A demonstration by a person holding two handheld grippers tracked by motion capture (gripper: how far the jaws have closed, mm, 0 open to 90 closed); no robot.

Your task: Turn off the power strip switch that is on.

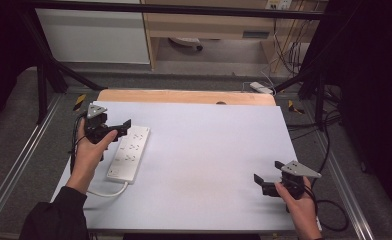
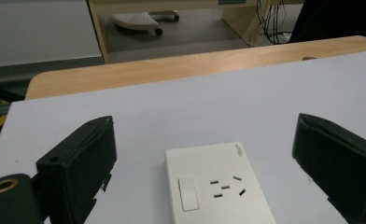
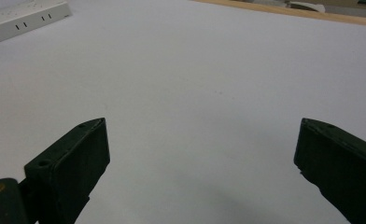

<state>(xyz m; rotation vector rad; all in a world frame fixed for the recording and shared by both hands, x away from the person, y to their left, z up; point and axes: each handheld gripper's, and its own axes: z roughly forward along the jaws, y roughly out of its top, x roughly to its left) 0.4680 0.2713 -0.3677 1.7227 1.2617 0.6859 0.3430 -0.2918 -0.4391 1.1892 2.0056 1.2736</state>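
- White plastic power strip (image 1: 129,153) with a white cable lies flat at the left side of the pale grey desk (image 1: 209,150).
- Left claw (image 1: 118,128) hovers over the strip's far end, jaws spread wide, holding nothing.
- Right claw (image 1: 267,172) sits well apart near the desk's right front edge, jaws likewise wide and empty.

I can't read any text here. The power strip (image 2: 221,186) has a small grey mark at its top right corner, just above the socket holes, too small and blurred to make out.
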